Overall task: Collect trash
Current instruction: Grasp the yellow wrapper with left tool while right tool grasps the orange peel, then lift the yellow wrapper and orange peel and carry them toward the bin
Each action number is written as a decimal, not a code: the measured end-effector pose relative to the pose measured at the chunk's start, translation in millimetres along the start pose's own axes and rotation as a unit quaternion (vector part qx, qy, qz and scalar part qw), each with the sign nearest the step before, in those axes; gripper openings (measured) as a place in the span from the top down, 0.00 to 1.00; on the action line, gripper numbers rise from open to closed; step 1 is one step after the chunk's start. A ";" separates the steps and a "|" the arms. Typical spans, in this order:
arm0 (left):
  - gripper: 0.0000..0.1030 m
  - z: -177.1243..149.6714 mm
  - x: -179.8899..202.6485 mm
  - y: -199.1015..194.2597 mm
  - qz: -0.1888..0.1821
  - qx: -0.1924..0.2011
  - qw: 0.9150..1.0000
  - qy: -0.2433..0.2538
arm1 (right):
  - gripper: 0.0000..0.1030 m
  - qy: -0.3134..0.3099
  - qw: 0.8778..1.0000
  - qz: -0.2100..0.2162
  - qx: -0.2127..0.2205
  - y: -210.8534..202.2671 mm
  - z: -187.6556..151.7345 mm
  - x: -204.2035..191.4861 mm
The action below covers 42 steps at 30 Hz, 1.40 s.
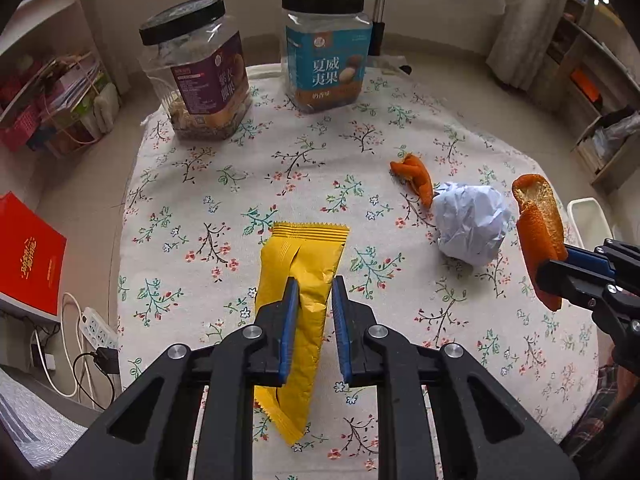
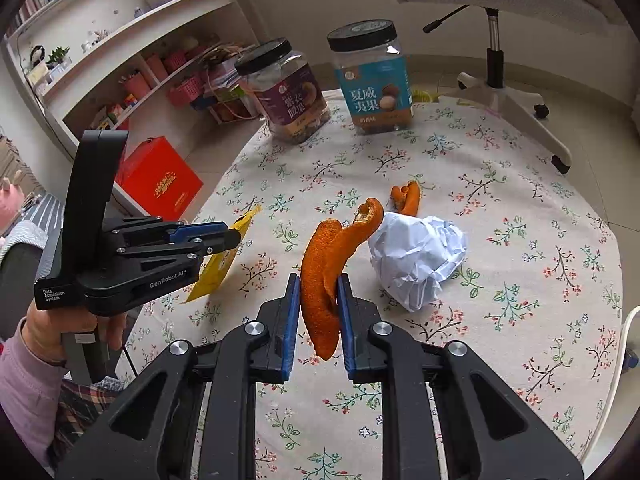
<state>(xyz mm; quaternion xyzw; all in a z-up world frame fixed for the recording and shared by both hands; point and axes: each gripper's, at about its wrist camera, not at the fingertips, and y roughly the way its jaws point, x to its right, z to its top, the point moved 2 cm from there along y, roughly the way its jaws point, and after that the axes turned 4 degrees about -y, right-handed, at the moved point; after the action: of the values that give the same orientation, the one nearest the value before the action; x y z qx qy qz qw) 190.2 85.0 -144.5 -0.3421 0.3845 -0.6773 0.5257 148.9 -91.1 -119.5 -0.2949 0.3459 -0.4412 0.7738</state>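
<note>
My left gripper is shut on a yellow snack wrapper and holds it above the floral tablecloth; the wrapper also shows in the right wrist view. My right gripper is shut on a large orange peel, held above the cloth; the peel shows at the right in the left wrist view. A crumpled white paper ball and a small orange peel lie on the cloth beyond it.
Two black-lidded snack jars, purple label and blue label, stand at the table's far edge. A red box and shelves are to the left, an office chair behind, a white bin at the right.
</note>
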 end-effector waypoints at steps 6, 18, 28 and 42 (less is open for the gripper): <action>0.93 9.0 16.6 -25.9 -0.003 0.050 0.999 -0.003 | 0.83 0.005 1.000 -0.009 0.025 -19.8 1.8 8.2; 0.13 6.3 10.8 34.0 0.014 -0.036 0.994 -0.099 | 0.83 0.028 0.998 -0.033 0.042 -46.6 -5.0 35.0; 0.13 5.7 9.0 105.0 0.045 -0.086 0.980 -0.171 | 0.83 0.031 0.998 -0.053 0.027 -41.8 -10.3 48.9; 0.67 11.6 6.9 14.4 0.060 0.048 0.987 -0.138 | 0.83 0.024 0.998 -0.040 0.047 -48.1 -2.6 37.8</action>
<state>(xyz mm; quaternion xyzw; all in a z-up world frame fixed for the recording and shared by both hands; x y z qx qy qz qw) 205.2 74.2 -151.3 -0.3833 0.2952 -0.6087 0.6288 137.7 -146.0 -94.8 -0.2618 0.3309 -0.4946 0.7599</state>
